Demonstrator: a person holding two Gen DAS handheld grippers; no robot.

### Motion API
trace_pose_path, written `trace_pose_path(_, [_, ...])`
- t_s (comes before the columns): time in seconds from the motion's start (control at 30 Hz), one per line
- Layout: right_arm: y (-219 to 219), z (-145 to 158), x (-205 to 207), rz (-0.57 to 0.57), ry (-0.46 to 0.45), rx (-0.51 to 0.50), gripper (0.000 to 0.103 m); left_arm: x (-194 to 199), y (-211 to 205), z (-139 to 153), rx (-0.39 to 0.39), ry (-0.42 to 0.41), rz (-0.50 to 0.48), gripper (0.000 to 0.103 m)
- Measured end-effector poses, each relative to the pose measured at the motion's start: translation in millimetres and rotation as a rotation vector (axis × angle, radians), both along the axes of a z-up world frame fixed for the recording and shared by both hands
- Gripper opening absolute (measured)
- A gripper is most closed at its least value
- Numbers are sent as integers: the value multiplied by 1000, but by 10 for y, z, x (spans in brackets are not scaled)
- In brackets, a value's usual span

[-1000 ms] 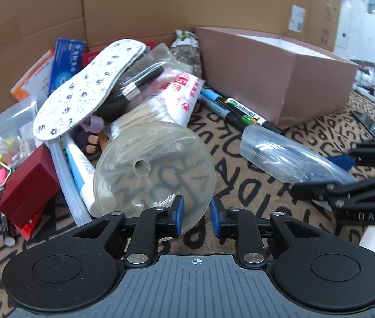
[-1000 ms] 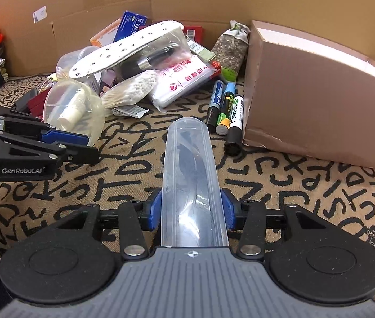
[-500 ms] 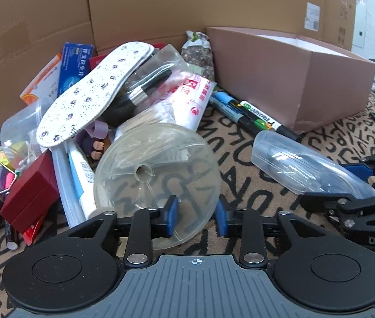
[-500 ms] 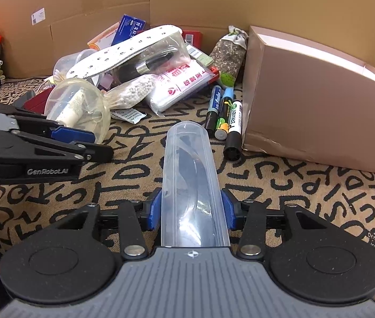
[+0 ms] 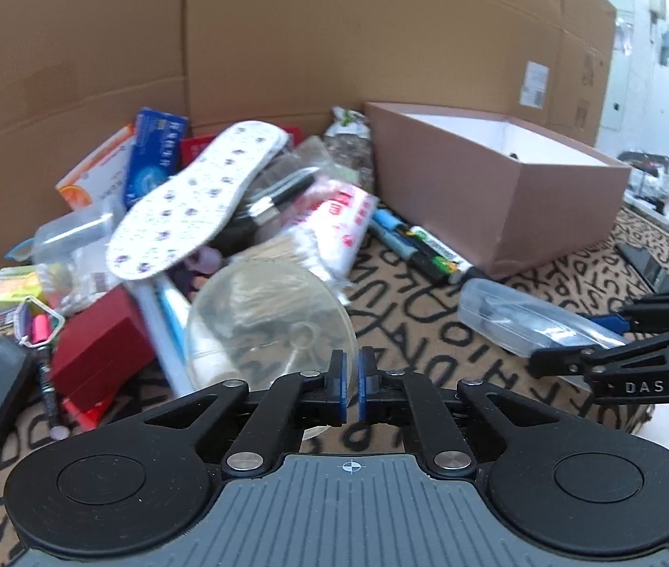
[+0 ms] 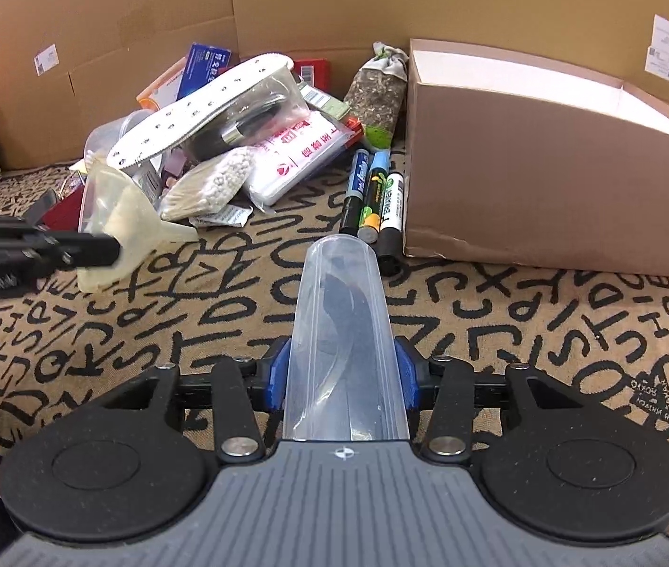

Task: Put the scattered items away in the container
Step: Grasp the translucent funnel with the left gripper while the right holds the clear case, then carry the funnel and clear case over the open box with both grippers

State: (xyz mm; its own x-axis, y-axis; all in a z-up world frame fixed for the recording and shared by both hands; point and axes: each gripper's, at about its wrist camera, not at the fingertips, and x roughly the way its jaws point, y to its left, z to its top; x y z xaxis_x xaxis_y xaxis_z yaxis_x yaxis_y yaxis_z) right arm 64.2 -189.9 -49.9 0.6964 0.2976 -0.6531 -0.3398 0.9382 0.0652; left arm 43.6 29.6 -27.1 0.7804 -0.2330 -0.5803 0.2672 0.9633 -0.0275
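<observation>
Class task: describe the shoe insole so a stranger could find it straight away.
Start at the brown open box; left of it lies a heap of clutter. The insole lies slanted on top of that heap. It alone is flat, white, foot-shaped and dotted, unlike the bags and markers around it.

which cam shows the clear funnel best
The left wrist view. The clear funnel faces the camera, its round mouth fully visible, its rim pinched in the left claw. The right wrist view shows the funnel side-on at the frame's left edge, cone and spout visible, partly hidden by the left claw.
</observation>
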Motion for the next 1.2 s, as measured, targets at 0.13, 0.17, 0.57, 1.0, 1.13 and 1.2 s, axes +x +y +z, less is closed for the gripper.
trace_pose_path(0.13, [35,-70,27,-1,15,-20,50,71,-28,-124,23,43,21,12])
trace_pose_path(0.17, [40,-78,24,0,11,-23,50,91,-47,-162,31,51,29,21])
trace_pose_path(0.57, [68,-92,53,7,-4,-33,51,234,-308,-297,104,11,67,50])
trace_pose_path(1.0, [123,-116,96,7,-29,-37,50,252,-319,-296,147,-39,79,5])
trace_pose_path(1.13, [77,-88,48,10,-7,-1,50,141,-272,-187,121,-54,71,0])
trace_pose_path(1.2, [48,-61,24,14,2,29,49,99,-224,-115,83,-52,60,0])
